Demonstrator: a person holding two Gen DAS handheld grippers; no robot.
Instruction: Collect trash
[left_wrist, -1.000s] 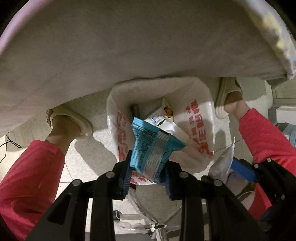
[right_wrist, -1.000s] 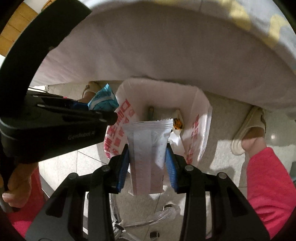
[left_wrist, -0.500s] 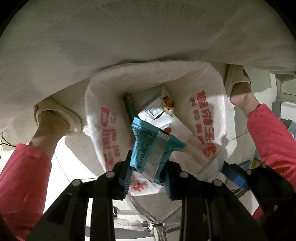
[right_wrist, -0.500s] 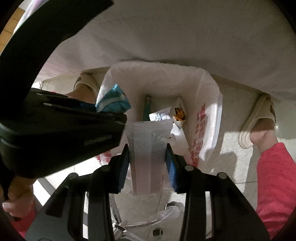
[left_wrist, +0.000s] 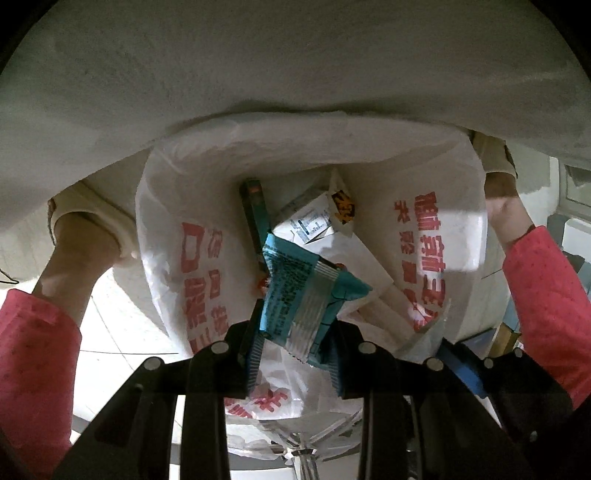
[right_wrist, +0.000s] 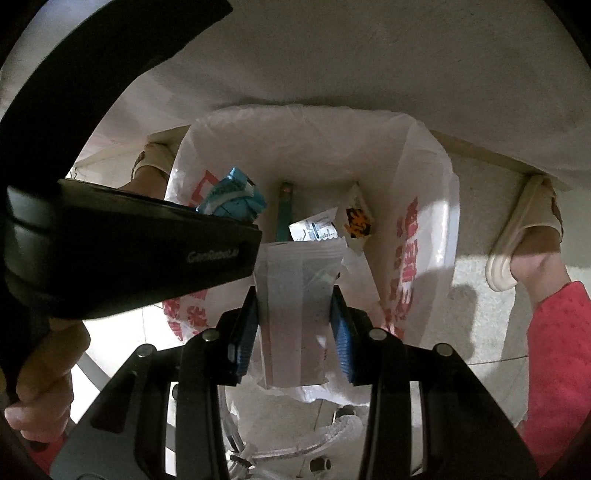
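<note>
Both claws sank toward bag (left_wrist: 177, 206); cartons (left_wrist: 308, 221) inside.

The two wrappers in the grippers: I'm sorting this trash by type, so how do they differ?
The blue wrapper is teal with dense print and a silver band; the white wrapper is pale and nearly plain. The blue one is crumpled, the white one flatter. The left gripper clamps the blue, the right gripper the white. Both hang over the open trash bag.
</note>
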